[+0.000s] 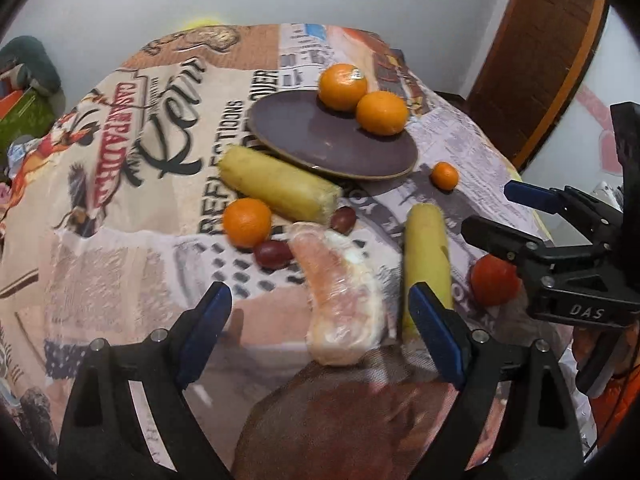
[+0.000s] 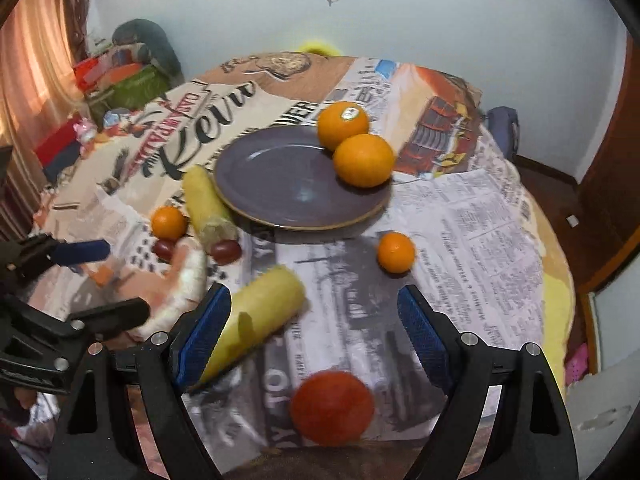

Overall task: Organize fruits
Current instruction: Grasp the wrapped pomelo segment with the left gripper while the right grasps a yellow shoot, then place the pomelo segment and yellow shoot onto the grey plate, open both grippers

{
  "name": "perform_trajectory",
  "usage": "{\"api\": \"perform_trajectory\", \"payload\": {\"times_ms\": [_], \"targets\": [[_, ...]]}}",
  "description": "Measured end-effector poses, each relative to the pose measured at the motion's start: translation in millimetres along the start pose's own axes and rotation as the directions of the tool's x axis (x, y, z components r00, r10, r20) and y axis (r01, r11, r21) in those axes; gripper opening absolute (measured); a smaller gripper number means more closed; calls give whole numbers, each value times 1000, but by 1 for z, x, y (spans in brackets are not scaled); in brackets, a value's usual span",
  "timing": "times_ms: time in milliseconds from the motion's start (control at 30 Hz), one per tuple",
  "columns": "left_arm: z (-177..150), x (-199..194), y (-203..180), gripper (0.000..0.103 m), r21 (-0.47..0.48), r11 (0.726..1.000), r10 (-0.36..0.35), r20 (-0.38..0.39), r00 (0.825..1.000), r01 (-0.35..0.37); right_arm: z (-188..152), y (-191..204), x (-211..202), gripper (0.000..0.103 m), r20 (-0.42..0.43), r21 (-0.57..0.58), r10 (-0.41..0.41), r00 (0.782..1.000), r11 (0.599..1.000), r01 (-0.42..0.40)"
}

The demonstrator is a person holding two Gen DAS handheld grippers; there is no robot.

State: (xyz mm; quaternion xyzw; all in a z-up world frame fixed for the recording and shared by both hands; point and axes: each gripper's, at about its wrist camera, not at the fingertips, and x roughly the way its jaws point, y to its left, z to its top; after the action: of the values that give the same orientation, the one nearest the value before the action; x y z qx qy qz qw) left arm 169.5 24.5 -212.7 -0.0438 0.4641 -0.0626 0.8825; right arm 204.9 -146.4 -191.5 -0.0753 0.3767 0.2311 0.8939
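A purple plate holds two big oranges at its far right rim. On the cloth lie two yellow corn cobs, two small oranges, two red grapes, a wrapped pomelo wedge and a red-orange fruit. My left gripper is open around the pomelo wedge's near end. My right gripper is open above the red-orange fruit.
The round table wears a printed cloth. Boxes and clutter stand at the far left beside a curtain. A wooden door is at the right. White wall lies behind the table.
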Motion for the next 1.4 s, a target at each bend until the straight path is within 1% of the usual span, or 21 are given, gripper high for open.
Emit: {"api": "perform_trajectory", "payload": {"times_ms": [100, 200, 300, 367, 400, 433, 467, 500, 533, 567, 633, 767, 833, 867, 900, 967, 1100, 1233, 1333, 1400], "targets": [[-6, -7, 13, 91, -10, 999, 51, 8, 999, -51, -1, 14, 11, 83, -28, -25, 20, 999, 999, -21], [-10, -13, 25, 91, -29, 997, 67, 12, 998, -67, -5, 26, 26, 83, -63, -43, 39, 997, 998, -41], [-13, -17, 34, 91, -48, 996, 78, 14, 997, -77, -7, 30, 40, 81, -98, -16, 76, 992, 997, -78], [-15, -17, 36, 91, -60, 995, 82, 11, 997, -82, -9, 30, 47, 75, -123, 20, 118, 985, 993, -116], [-15, -17, 36, 91, -63, 995, 81, 10, 997, -81, -9, 29, 49, 74, -129, 32, 127, 984, 992, -124], [-16, -17, 36, 91, -65, 995, 79, 9, 997, -79, -10, 29, 48, 69, -123, 36, 129, 984, 991, -125], [-15, -16, 35, 91, -64, 995, 76, 6, 997, -76, -10, 28, 46, 60, -116, 36, 130, 985, 991, -127], [-15, -15, 33, 91, -64, 995, 76, 7, 997, -76, -11, 28, 43, 54, -110, 33, 137, 984, 990, -134], [-14, -14, 30, 91, -59, 996, 72, 4, 997, -72, -11, 27, 41, 44, -104, 30, 139, 985, 990, -137], [-14, -13, 28, 91, -54, 996, 68, 2, 998, -68, -11, 26, 38, 38, -101, 23, 138, 985, 990, -136], [-11, -9, 20, 91, -40, 998, 53, -1, 999, -53, -12, 23, 31, 33, -93, 10, 135, 986, 991, -135], [-6, 2, 4, 91, -15, 1000, 15, -12, 1000, -15, -13, 14, 28, 30, -92, 12, 134, 987, 991, -134], [-3, 12, -3, 91, -8, 1000, 12, -29, 1000, -12, -13, 11, 27, 29, -88, 16, 130, 988, 992, -129], [-3, 16, -5, 89, -9, 1000, 10, -34, 999, -10, -12, 10, 26, 29, -85, 15, 122, 989, 992, -121], [-2, 20, -6, 84, -13, 1000, 5, -41, 999, -6, -11, 10, 25, 29, -81, 12, 115, 990, 993, -115], [-1, 29, -7, 78, -25, 1000, -14, -67, 998, 12, -9, 8, 24, 29, -78, 11, 119, 990, 993, -118], [0, 41, -6, 75, -48, 999, -28, -93, 995, 24, -9, 7, 31, 31, -99, 5, 138, 985, 990, -139], [1, 46, -6, 75, -51, 998, -26, -87, 996, 22, -9, 9, 35, 34, -105, -2, 138, 985, 990, -139], [4, 49, -6, 74, -53, 998, -33, -82, 996, 29, -11, 6, 42, 34, -111, 24, 158, 981, 987, -156], [6, 52, -7, 66, -51, 998, -33, -75, 997, 29, -14, 3, 50, 34, -126, 55, 183, 975, 983, -177]]}}
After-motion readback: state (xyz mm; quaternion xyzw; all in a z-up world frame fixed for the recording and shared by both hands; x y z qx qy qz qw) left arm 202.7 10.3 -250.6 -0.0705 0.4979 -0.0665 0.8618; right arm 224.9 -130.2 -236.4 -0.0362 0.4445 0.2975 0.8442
